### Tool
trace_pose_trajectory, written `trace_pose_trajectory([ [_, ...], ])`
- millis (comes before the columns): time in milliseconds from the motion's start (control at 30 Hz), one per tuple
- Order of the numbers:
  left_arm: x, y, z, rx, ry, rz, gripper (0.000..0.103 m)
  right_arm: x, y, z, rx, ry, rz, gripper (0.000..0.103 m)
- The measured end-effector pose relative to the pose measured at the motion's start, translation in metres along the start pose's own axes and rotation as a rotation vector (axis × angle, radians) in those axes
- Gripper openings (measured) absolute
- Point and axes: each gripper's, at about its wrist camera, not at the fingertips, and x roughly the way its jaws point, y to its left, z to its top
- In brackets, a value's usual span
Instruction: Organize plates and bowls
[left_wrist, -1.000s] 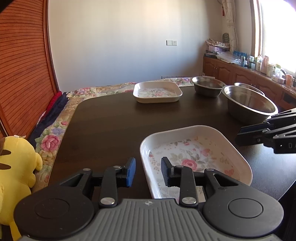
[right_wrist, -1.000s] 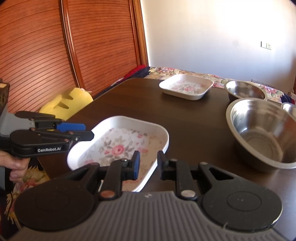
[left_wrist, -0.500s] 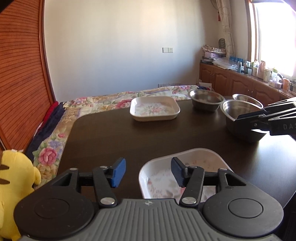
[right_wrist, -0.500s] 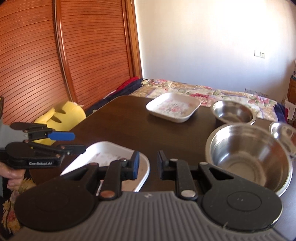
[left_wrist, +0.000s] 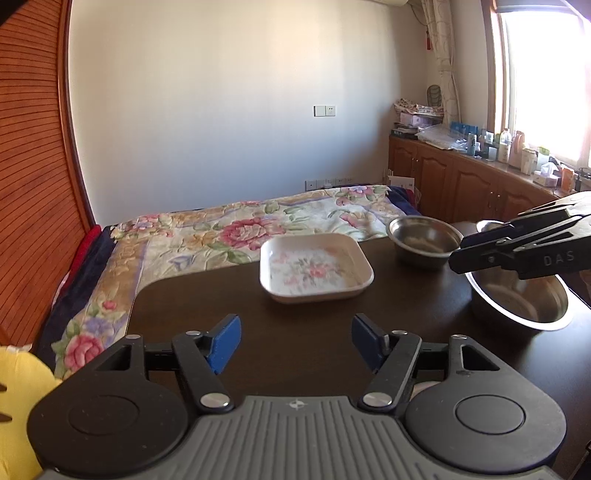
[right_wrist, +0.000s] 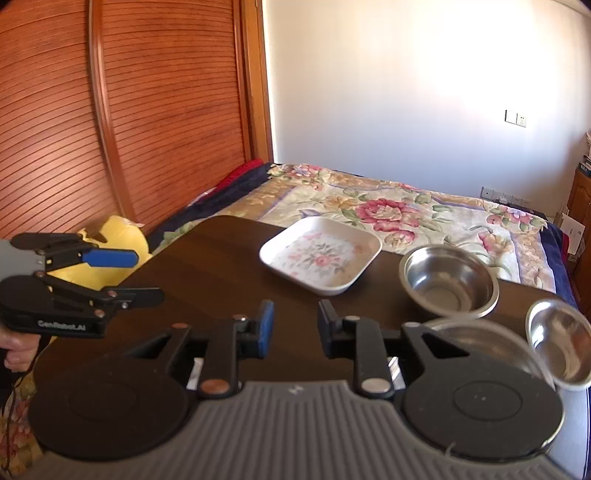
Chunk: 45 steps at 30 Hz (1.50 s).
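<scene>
A white floral square plate (left_wrist: 316, 267) sits at the far side of the dark table (left_wrist: 295, 332); it also shows in the right wrist view (right_wrist: 320, 254). A small steel bowl (left_wrist: 424, 236) (right_wrist: 448, 282) stands to its right. A large steel bowl (left_wrist: 517, 299) (right_wrist: 480, 343) is nearer, and a small steel dish (right_wrist: 559, 349) lies at far right. My left gripper (left_wrist: 293, 341) is open wide and empty above the table. My right gripper (right_wrist: 295, 325) is open and empty. A second white plate shows only as slivers under the grippers.
A bed with a floral quilt (left_wrist: 240, 229) runs behind the table. A yellow plush toy (right_wrist: 110, 243) lies at the left. Wooden cabinets (left_wrist: 480, 177) with bottles line the right wall. A slatted wooden wardrobe (right_wrist: 110, 110) stands left.
Both grippers have lifted and tilted up, so the near floral plate has dropped out of view beneath them. The left jaws have opened wider. The right jaws look slightly wider.
</scene>
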Motion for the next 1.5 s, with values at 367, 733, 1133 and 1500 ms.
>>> trace_pose_trajectory([
  [367,0.058,0.024,0.022,-0.007,0.025,-0.039,0.075,0.06,-0.02,0.024,0.028,0.097,-0.036,0.038],
  [733,0.12,0.047,0.03,-0.056,0.086,-0.093,0.077,0.111,-0.035,0.039,0.058,0.203,-0.033,0.049],
  [1133,0.167,0.056,0.031,-0.054,0.139,-0.101,0.058,0.142,-0.042,0.04,0.052,0.284,-0.048,0.043],
  [1500,0.192,0.061,0.035,-0.106,0.172,-0.11,0.047,0.157,-0.044,0.038,0.031,0.318,-0.059,0.034],
])
